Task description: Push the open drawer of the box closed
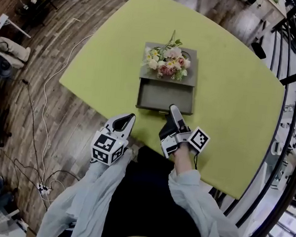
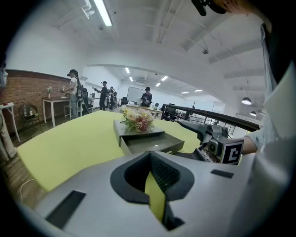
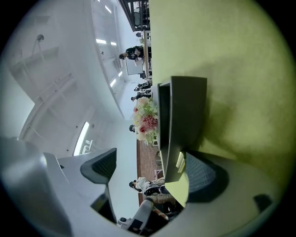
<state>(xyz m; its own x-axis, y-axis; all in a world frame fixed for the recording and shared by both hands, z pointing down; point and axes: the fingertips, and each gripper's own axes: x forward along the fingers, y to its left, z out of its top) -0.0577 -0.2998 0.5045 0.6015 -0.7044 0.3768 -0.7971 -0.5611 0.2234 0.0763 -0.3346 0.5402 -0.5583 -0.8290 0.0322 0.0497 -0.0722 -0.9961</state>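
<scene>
1. Grey drawer [image 1: 165, 97] stands pulled out of the flower-topped box [image 1: 192, 56] on the yellow-green worktop [image 1: 235, 93], its front facing the person.
2. Right tongs [image 1: 174, 113], spread wide and rolled sideways, are close at that front; press squarely mid-panel and push straight in.
3. Left tongs [image 1: 124, 122], pinched together and empty, should stay clear.

One table [image 1: 234, 98] is counted, and on it one box [image 1: 191, 67], one open drawer [image 1: 163, 96] and one bunch of flowers [image 1: 167, 62]. Two grippers are tallied now: one left gripper [image 1: 129, 118] and one right gripper [image 1: 174, 112].
</scene>
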